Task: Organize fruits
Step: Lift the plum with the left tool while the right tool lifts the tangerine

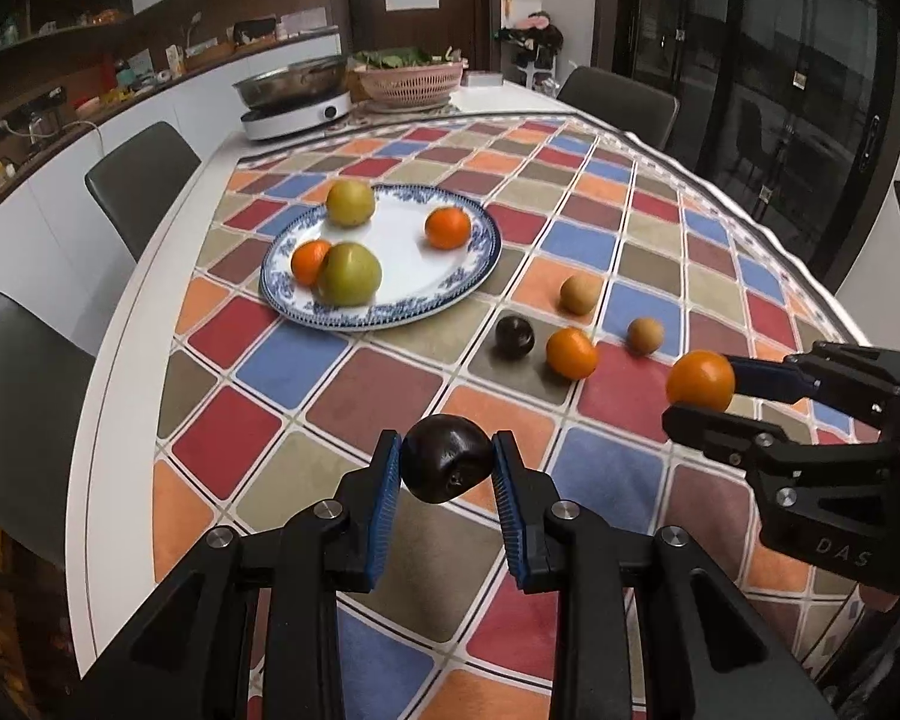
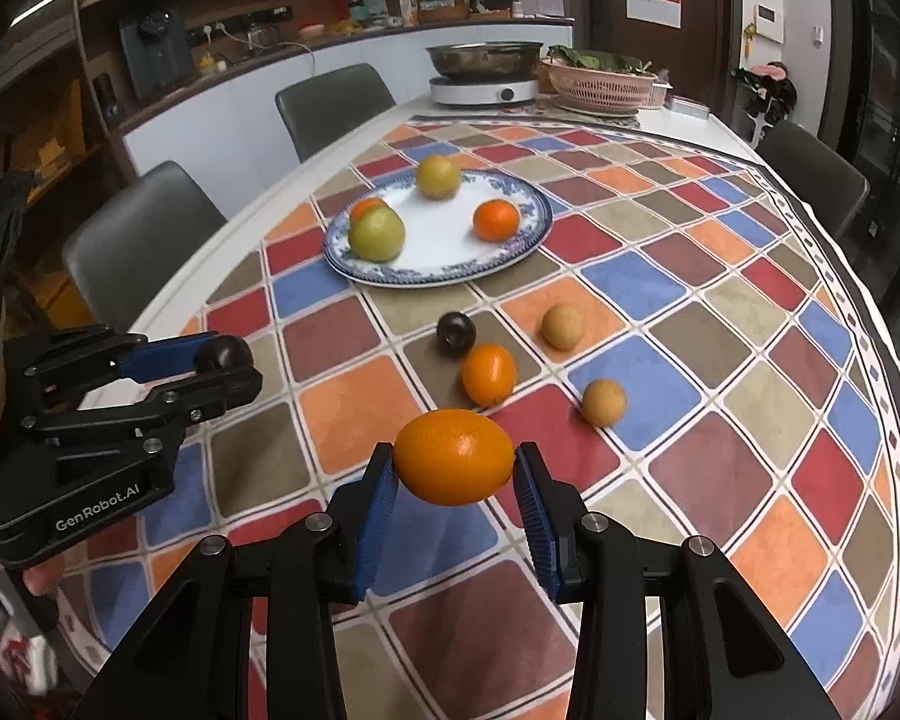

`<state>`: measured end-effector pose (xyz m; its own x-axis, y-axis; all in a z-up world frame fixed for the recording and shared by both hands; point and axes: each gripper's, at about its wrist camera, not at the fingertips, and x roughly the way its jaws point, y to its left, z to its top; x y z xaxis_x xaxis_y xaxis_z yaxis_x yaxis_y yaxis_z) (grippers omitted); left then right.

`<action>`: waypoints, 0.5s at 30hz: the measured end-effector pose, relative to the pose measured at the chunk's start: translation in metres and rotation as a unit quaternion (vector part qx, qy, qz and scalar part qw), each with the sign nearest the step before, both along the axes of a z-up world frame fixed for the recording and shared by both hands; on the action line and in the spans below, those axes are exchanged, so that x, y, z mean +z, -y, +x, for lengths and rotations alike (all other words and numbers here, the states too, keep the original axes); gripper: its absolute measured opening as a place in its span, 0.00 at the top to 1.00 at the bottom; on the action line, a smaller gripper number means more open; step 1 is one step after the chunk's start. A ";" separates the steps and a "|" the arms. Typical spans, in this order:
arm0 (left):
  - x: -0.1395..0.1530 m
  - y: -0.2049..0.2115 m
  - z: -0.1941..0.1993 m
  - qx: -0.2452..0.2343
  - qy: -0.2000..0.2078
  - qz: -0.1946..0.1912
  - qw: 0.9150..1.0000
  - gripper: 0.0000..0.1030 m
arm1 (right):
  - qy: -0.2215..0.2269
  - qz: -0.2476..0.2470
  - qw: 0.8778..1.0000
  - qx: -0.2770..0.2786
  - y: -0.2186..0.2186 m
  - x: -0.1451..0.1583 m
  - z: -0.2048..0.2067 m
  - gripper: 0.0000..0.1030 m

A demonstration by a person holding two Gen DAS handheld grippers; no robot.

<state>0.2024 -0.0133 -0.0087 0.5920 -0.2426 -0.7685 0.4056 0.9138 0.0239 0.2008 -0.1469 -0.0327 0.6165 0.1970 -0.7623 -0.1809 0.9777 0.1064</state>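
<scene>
My left gripper point(image 1: 446, 468) is shut on a dark plum point(image 1: 447, 465) and holds it above the tablecloth; it also shows in the right wrist view point(image 2: 225, 360). My right gripper point(image 2: 455, 468) is shut on an orange kumquat point(image 2: 453, 456), also seen from the left wrist point(image 1: 701, 380). A blue-rimmed white plate point(image 1: 390, 258) holds two green fruits and two tangerines. Loose on the cloth are a second plum point(image 1: 515, 336), a second kumquat point(image 1: 571, 352) and two small brown fruits point(image 1: 581, 294) point(image 1: 645, 335).
A checkered tablecloth point(image 1: 390, 396) covers the table. At the far end stand an induction cooker with a steel pot point(image 1: 297, 93) and a pink basket of greens point(image 1: 411, 78). Grey chairs point(image 1: 144, 180) line the left side and far right.
</scene>
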 end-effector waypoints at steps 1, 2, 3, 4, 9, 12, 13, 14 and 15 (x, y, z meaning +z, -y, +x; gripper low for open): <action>0.002 0.000 -0.001 0.001 0.002 -0.001 1.000 0.70 | 0.003 0.001 1.000 0.001 0.000 0.002 -0.001 0.60; 0.005 0.000 -0.002 0.003 0.005 -0.002 1.000 0.70 | 0.005 0.001 1.000 0.002 0.000 0.004 -0.002 0.60; 0.007 0.001 -0.004 0.004 0.007 -0.003 1.000 0.70 | 0.008 0.001 1.000 0.002 0.000 0.007 -0.004 0.60; 0.009 0.001 -0.005 0.004 0.008 -0.004 1.000 0.70 | 0.011 0.002 1.000 0.002 0.000 0.010 -0.006 0.60; 0.022 0.003 -0.014 0.004 0.020 -0.010 1.000 0.70 | 0.024 0.003 1.000 0.000 0.002 0.023 -0.017 0.60; 0.029 0.002 -0.017 0.009 0.028 -0.013 0.999 0.70 | 0.032 -0.003 0.999 0.003 0.002 0.031 -0.020 0.60; 0.031 0.002 -0.017 0.010 0.030 -0.015 0.999 0.70 | 0.034 -0.004 0.999 0.004 0.002 0.033 -0.022 0.60; 0.032 0.002 -0.017 0.011 0.032 -0.015 0.999 0.70 | 0.037 -0.005 0.999 0.005 0.001 0.035 -0.022 0.60; 0.034 0.002 -0.017 0.013 0.034 -0.015 0.999 0.70 | 0.039 -0.005 0.999 0.007 0.001 0.037 -0.022 0.60</action>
<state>0.1849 -0.0155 0.0250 0.6489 -0.2491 -0.7190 0.3805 0.9245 0.0231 0.1784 -0.1481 0.0045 0.6718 0.1988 -0.7135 -0.2013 0.9761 0.0825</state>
